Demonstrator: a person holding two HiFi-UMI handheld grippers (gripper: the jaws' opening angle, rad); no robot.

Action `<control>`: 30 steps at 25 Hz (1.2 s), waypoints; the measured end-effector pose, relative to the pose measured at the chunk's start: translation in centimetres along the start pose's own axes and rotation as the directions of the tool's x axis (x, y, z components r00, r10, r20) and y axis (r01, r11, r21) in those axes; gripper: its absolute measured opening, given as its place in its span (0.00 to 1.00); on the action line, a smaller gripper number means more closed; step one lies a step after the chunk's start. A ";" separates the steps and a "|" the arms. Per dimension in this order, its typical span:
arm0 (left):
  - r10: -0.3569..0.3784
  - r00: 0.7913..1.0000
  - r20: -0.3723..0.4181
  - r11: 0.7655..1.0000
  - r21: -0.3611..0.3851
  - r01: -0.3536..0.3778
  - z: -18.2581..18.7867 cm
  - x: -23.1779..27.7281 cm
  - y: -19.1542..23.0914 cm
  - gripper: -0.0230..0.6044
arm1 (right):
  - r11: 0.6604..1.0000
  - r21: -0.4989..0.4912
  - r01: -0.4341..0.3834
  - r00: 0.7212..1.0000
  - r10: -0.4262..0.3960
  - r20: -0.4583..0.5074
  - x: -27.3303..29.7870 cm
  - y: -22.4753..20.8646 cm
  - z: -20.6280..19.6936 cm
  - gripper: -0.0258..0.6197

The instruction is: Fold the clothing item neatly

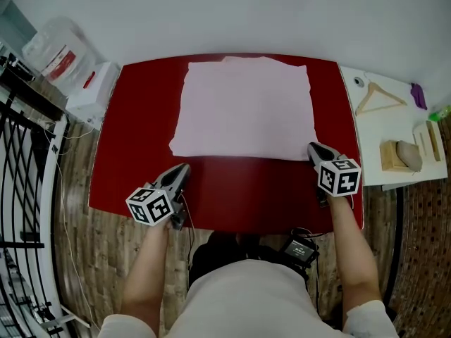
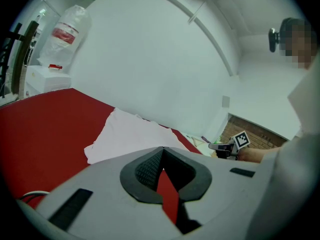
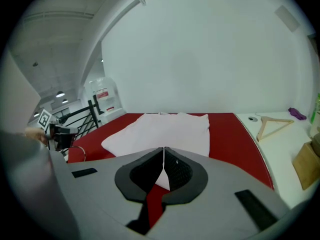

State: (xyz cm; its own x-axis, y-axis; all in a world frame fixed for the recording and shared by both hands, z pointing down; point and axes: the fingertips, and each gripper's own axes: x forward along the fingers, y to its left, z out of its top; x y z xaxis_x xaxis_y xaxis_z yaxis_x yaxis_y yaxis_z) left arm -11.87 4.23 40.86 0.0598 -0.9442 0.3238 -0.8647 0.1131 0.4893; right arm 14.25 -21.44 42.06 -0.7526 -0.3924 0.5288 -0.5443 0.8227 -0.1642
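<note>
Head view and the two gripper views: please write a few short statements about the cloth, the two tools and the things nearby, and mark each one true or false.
1. The pale pink cloth lies spread flat on the red table. True.
2. The left tool grips a corner of the cloth. False: its jaws are shut with nothing between them.
3. The right tool has its jaws shut and holds nothing. True.
4. The wooden hanger lies on top of the cloth. False: it lies on the white side table, to the right of the red table.
</note>
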 end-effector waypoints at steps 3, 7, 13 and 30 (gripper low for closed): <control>-0.006 1.000 0.003 1.000 0.010 0.006 0.3 -0.2 -0.8 0.04 | 1.000 -0.012 -0.011 1.000 0.011 0.010 -0.4 0.8 0.6 0.06; -0.022 1.000 0.008 0.999 0.024 0.021 0.8 -0.2 -1.9 0.04 | 1.000 -0.016 -0.009 1.000 0.009 0.018 -1.2 1.3 0.9 0.06; -0.067 0.998 0.005 0.997 0.041 0.066 1.2 -0.8 -3.7 0.04 | 1.000 -0.003 -0.004 0.999 0.004 0.047 -2.9 2.5 1.6 0.06; -0.307 0.950 -0.049 0.947 0.082 0.310 0.8 -8.6 -8.4 0.04 | 0.996 0.049 0.080 0.986 -0.086 0.140 -11.8 12.4 1.2 0.06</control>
State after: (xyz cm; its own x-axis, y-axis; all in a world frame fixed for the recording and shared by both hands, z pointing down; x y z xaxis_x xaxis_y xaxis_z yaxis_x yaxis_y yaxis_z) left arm -5.54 11.11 33.33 0.3471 -0.9168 0.1975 -0.8413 -0.2114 0.4975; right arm 15.98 -7.10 32.80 -0.7473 -0.5153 0.4196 -0.6201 0.7676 -0.1618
